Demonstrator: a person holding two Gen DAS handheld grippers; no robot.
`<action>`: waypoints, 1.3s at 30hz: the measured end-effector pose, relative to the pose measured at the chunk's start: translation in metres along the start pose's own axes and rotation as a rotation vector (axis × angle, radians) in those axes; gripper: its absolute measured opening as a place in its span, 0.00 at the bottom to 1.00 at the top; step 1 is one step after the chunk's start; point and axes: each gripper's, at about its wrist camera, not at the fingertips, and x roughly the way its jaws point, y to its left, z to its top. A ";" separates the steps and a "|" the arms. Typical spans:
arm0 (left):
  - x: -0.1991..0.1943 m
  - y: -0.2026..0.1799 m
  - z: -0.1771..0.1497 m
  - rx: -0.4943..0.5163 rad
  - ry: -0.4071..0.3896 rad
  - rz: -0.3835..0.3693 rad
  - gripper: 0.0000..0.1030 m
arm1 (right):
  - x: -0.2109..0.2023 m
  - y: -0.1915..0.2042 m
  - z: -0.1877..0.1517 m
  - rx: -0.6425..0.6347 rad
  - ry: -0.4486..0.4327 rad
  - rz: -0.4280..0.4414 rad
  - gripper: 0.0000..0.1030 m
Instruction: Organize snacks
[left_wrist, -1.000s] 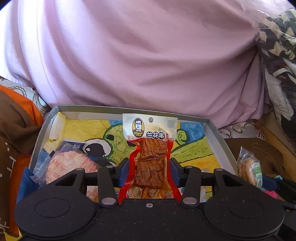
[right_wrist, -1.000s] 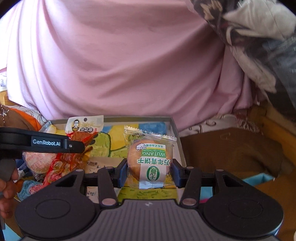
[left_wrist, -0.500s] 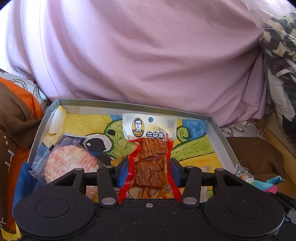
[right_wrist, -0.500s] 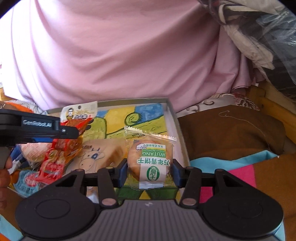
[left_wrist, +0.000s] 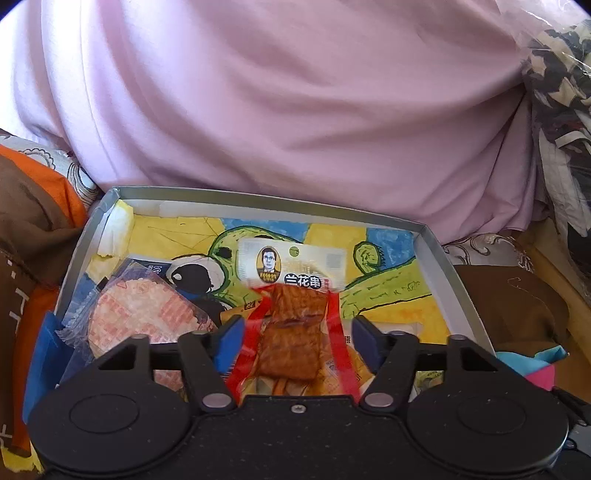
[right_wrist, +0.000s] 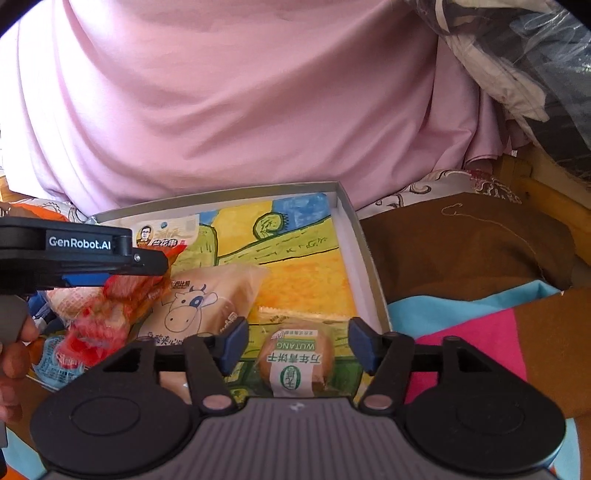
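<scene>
A shallow grey box (left_wrist: 458, 280) with a cartoon drawing on its floor lies in front of a person in a pink shirt. My left gripper (left_wrist: 297, 341) is open over it. A red tofu-strip packet (left_wrist: 291, 332) sits blurred between the spread fingers without touching the blue pads (left_wrist: 229, 341). In the right wrist view the same packet (right_wrist: 122, 291) hangs under the left gripper's tip at the box's left side. My right gripper (right_wrist: 299, 345) is open too. A round biscuit packet with a green label (right_wrist: 295, 363) lies on the box (right_wrist: 365, 258) floor between its fingers.
Inside the box lie a cow-print bread pack (right_wrist: 199, 299), a pink checked wafer pack (left_wrist: 144, 314) and a small blue packet (right_wrist: 59, 365). A hand (right_wrist: 14, 354) holds the left gripper. Brown and coloured blankets (right_wrist: 461, 251) surround the box; the pink shirt (left_wrist: 295, 110) fills the background.
Both grippers went from shut to open. The tofu packet slipped lower between the left fingers, and the biscuit packet dropped onto the box floor. The right gripper moved in over the box.
</scene>
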 end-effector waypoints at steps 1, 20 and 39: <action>-0.001 0.000 0.000 0.000 -0.005 0.004 0.74 | -0.002 0.000 0.000 -0.002 -0.005 -0.002 0.69; -0.037 -0.008 0.010 -0.018 -0.108 0.031 0.98 | -0.048 -0.006 0.024 0.030 -0.118 -0.044 1.00; -0.080 -0.011 0.010 -0.011 -0.132 0.026 0.99 | -0.089 0.004 0.035 0.032 -0.182 -0.057 1.00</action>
